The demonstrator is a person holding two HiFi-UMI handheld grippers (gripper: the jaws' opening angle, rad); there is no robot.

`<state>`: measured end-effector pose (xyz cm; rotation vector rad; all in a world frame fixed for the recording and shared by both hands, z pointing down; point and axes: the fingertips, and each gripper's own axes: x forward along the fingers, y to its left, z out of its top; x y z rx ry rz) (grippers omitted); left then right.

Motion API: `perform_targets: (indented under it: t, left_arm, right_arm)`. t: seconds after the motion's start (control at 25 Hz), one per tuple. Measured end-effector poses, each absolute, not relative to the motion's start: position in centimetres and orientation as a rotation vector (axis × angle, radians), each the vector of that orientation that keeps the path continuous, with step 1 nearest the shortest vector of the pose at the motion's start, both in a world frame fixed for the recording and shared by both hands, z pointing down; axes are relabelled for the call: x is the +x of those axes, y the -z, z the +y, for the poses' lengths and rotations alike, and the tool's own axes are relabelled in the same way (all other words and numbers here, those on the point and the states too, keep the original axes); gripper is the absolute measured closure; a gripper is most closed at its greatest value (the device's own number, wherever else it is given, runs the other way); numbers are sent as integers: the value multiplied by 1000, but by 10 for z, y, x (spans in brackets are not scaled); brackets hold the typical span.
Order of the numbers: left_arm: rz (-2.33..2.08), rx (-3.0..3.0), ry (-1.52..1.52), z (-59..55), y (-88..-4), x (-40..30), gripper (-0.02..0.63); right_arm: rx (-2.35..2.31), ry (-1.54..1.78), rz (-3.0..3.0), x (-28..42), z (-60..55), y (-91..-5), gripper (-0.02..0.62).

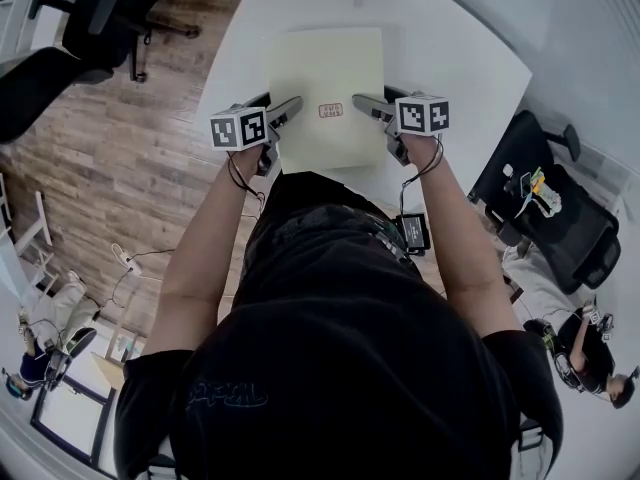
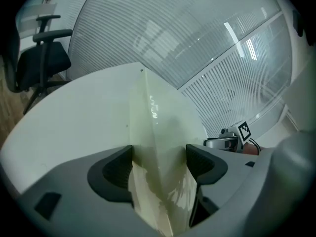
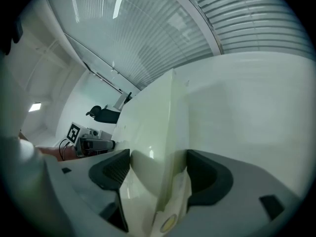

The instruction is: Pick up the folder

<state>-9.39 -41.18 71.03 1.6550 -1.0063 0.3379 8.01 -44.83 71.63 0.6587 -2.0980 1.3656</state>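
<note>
Grasp stage: the folder [image 1: 325,88] lies flat on the counter [image 1: 450,48], with the left gripper [image 1: 292,108] at its left edge and the right gripper [image 1: 360,103] at its right. Both sets of fingers stand wide astride it, seemingly not pinching. Next, both should close evenly, then lift level.

Your left gripper [image 1: 292,106] and right gripper [image 1: 360,101] point inward over the left and right edges of the pale yellow rectangular card folder [image 1: 325,63], which lies flat on the white table [image 1: 455,53]. A small red-printed label [image 1: 331,110] sits between their tips. A black office chair [image 1: 110,13] stands far left.
</note>
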Motion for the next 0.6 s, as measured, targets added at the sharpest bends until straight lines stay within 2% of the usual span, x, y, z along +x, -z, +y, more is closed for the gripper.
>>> perform_targets:
  t: [0.6]
  left_arm:
    - [-1144, 1857, -294, -398, -621, -56, 255]
  right_arm:
    - [782, -1164, -2320, 115, -430, -628, 242]
